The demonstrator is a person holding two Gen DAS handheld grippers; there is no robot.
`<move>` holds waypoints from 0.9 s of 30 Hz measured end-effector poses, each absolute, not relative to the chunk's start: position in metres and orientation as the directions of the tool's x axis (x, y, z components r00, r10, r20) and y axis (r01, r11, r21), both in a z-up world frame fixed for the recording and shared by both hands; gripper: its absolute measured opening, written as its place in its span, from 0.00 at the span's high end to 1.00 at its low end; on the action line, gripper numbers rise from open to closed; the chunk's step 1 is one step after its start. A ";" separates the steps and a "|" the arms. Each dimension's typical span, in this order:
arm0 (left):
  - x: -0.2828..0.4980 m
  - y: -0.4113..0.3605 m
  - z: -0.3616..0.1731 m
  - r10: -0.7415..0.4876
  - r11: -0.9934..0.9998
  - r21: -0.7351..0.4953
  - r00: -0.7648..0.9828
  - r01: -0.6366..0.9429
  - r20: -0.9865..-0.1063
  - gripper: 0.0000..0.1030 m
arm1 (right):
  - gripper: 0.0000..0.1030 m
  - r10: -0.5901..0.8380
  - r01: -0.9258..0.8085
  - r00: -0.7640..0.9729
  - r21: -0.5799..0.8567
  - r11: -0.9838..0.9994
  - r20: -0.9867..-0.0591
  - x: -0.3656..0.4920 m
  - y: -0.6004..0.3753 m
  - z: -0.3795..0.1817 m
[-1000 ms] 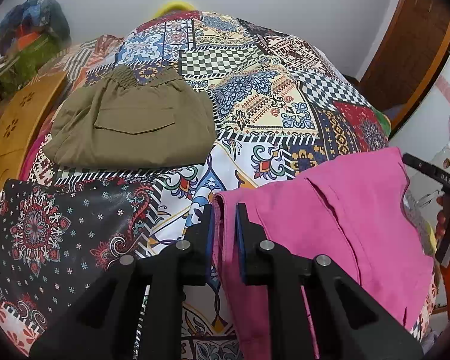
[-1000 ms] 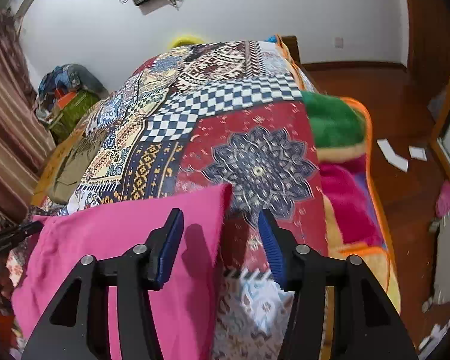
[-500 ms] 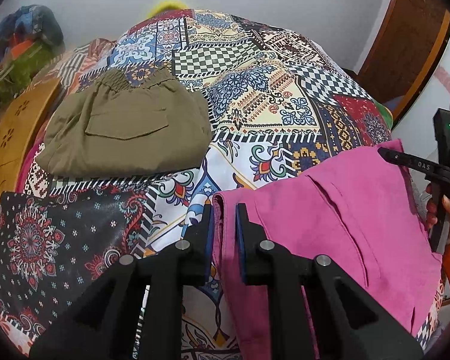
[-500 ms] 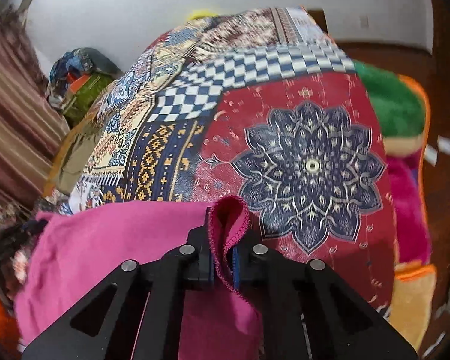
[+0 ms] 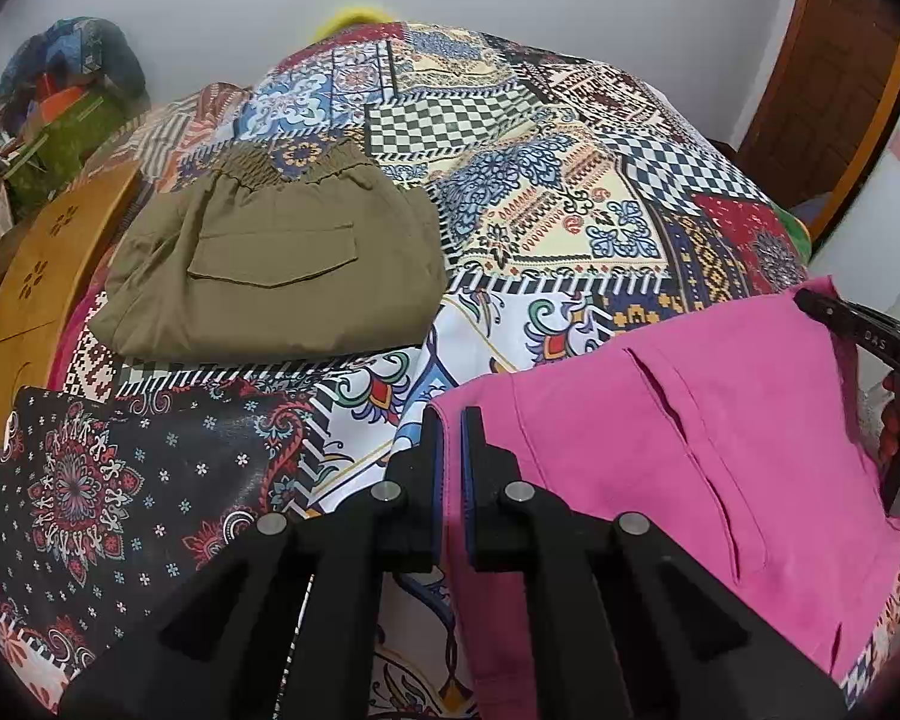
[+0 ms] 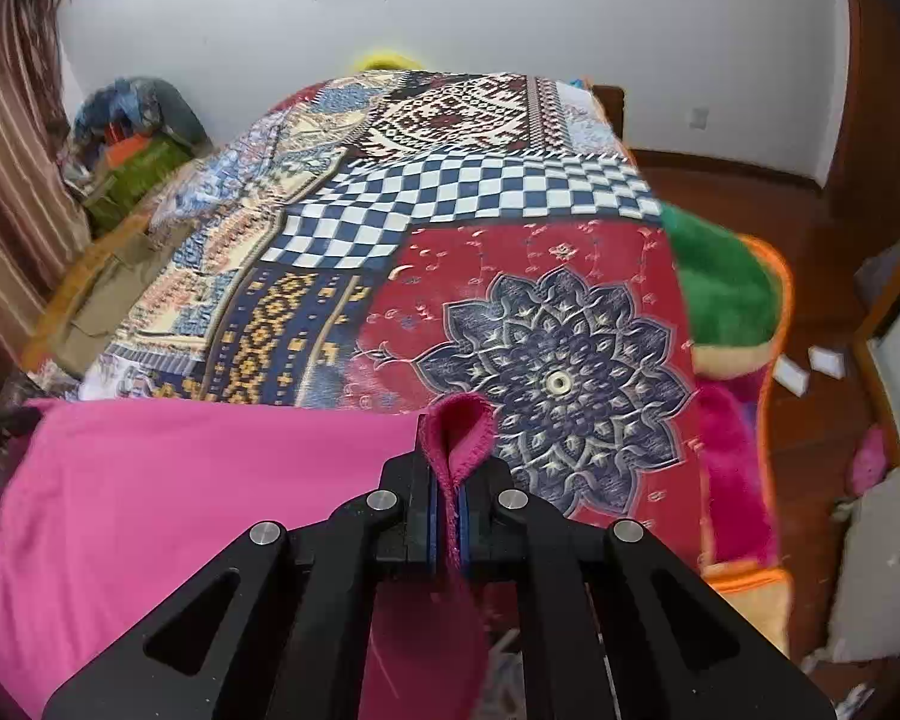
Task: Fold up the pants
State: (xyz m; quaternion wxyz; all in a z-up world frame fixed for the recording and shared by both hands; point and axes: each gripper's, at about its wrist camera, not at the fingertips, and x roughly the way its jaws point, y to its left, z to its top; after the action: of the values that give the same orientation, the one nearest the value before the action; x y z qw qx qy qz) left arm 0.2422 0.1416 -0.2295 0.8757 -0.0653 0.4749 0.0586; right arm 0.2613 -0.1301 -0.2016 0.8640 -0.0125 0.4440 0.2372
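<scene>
Pink pants (image 5: 690,450) lie spread at the near edge of a patchwork bed cover (image 5: 546,216). My left gripper (image 5: 450,432) is shut on their left corner. My right gripper (image 6: 449,468) is shut on their right corner, where the pink hem (image 6: 459,420) bulges up between the jaws. The pants stretch to the left in the right wrist view (image 6: 180,480). The right gripper also shows at the right edge of the left wrist view (image 5: 858,330), at the pants' far corner.
Folded olive pants (image 5: 276,270) lie on the bed's left side, beside a wooden board (image 5: 42,288). A pile of clothes (image 5: 66,96) sits at the far left. A green and orange blanket (image 6: 726,288) hangs off the bed's right edge above the wooden floor (image 6: 810,390).
My right gripper was open beside the pants' corner a second ago; it has shut on that corner and lifted it slightly. The left gripper keeps its hold.
</scene>
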 end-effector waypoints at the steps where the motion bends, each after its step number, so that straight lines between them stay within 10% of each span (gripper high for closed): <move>1: 0.242 0.143 -0.228 0.028 0.985 -0.069 0.532 -0.161 -0.846 0.94 | 0.96 0.406 -0.407 0.478 0.213 0.888 -0.779 0.263 -0.134 -0.200; 6: 0.226 0.147 -0.205 0.094 0.982 -0.016 0.550 -0.191 -0.830 0.87 | 0.88 0.385 -0.388 0.511 0.194 0.901 -0.768 0.250 -0.150 -0.176; 10: 0.203 0.147 -0.180 0.106 0.981 -0.013 0.590 -0.194 -0.800 0.55 | 0.69 0.399 -0.431 0.545 0.162 0.888 -0.738 0.221 -0.155 -0.144; 16: 0.167 0.130 -0.150 0.094 0.982 -0.032 0.629 -0.185 -0.772 0.35 | 0.64 0.443 -0.484 0.573 0.152 0.862 -0.690 0.177 -0.154 -0.109; 27: 0.113 0.091 -0.167 -0.012 0.969 -0.155 0.592 -0.192 -0.806 0.16 | 0.52 0.489 -0.562 0.472 0.177 0.808 -0.734 0.105 -0.129 -0.142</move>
State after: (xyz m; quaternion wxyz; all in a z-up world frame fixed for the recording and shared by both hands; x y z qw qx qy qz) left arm 0.1126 0.0906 -0.1675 0.8850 -0.1134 0.4488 0.0509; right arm 0.1047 -0.1288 -0.1424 0.8566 -0.0445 0.4124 0.3068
